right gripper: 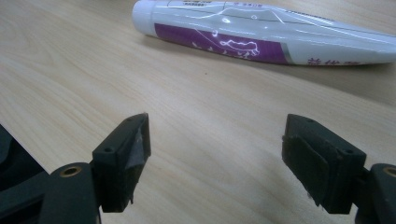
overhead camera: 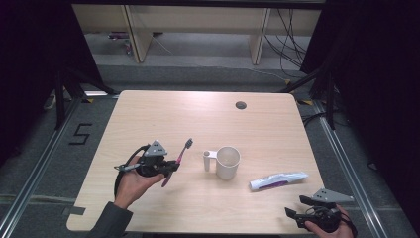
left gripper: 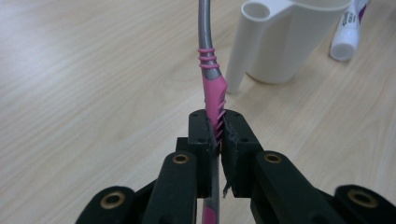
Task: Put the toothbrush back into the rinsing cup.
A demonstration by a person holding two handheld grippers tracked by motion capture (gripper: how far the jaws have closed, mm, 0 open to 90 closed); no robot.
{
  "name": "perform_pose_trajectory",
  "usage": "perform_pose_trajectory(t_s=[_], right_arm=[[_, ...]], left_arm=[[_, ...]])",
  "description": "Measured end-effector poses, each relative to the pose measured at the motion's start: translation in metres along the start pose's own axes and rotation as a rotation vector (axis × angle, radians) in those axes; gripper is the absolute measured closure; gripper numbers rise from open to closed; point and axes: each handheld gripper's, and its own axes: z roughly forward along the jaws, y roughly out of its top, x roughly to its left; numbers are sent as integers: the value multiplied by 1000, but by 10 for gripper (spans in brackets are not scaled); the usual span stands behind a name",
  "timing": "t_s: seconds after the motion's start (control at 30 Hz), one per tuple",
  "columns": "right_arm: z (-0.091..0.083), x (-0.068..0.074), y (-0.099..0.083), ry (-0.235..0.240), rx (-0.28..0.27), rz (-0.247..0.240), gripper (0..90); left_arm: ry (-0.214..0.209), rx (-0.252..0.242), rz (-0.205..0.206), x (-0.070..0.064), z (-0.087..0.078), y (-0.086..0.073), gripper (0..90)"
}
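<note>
The left gripper [overhead camera: 171, 166] clamps a pink toothbrush [overhead camera: 179, 157] by its handle, holding it above the table [overhead camera: 163, 114] just left of the white cup [overhead camera: 227, 162]. The right gripper [overhead camera: 296, 206] rests with jaws wide apart, near the toothpaste tube [overhead camera: 278, 180] lying right of the cup.

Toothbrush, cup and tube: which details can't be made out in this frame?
- toothbrush: in the left gripper view the top edge cuts off its head; the shut jaws of the left gripper cover part of the pink grip.
- cup: high view, its inside bottom is hidden by its own wall.
- toothpaste tube: right gripper view, the right edge cuts it off; the print is too blurred to read.
- right gripper: high view, the bottom edge crops the hand.
</note>
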Motion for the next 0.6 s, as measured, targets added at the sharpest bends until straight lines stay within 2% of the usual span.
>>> perform_pose_trajectory(t_s=[0.07, 0.17, 0.2, 0.23, 0.27, 0.33, 0.5, 0.57, 0.6], right_arm=[[0, -2, 0, -8, -6, -31, 245], [1, -1, 0, 5, -9, -17, 246], [0, 0, 0, 12, -2, -1, 246], [0, -2, 0, -2, -6, -30, 246], [0, -2, -1, -7, -5, -31, 246], [0, -2, 0, -9, -8, -32, 246], [0, -1, -1, 3, -6, -25, 246], [0, -2, 0, -7, -8, -32, 246], [1, -3, 0, -6, -14, -43, 246]], left_arm=[[11, -45, -15, -1, 0, 1, 823], [17, -66, -12, -1, 2, 1, 823], [5, -76, -19, -2, 3, 1, 823], [12, -92, -34, -4, 4, 1, 823], [17, -85, -13, -3, 5, 1, 823], [6, -99, -28, -5, 8, 1, 822], [2, -137, -36, -5, 9, 4, 822], [-3, -167, -44, -4, 9, 6, 822], [4, -162, -45, -4, 7, 8, 822]])
